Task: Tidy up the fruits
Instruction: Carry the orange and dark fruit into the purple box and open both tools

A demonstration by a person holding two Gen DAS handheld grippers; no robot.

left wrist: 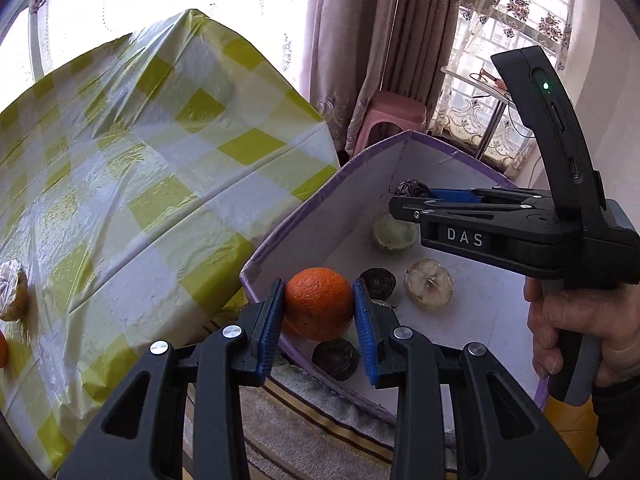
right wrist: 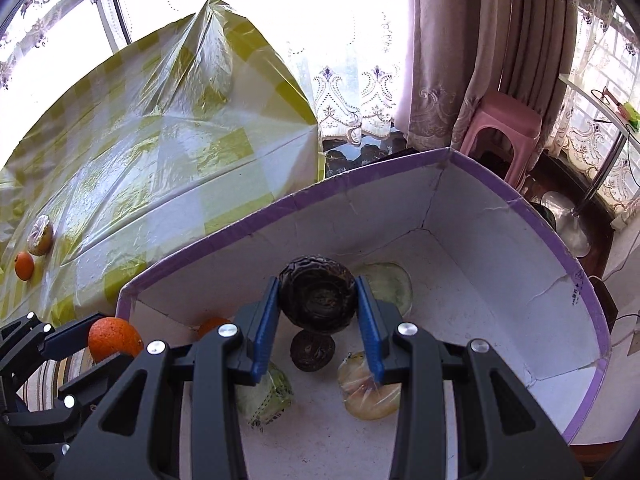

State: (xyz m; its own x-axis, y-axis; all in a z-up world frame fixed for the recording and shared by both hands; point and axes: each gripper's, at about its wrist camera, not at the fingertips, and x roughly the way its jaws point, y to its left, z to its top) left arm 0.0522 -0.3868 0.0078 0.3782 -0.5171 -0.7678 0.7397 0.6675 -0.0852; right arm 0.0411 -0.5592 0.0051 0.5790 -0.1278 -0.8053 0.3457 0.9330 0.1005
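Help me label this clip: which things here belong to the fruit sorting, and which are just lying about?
Part of the job:
- left gripper holding an orange
- right gripper holding a dark fruit
- box with fruit inside
- small orange and wrapped fruit on the table

Just lying about:
- pink stool
- curtains

An orange (left wrist: 318, 304) and a dark wrinkled fruit (right wrist: 317, 295) hang over the purple-rimmed box (right wrist: 520, 264) of fruit.
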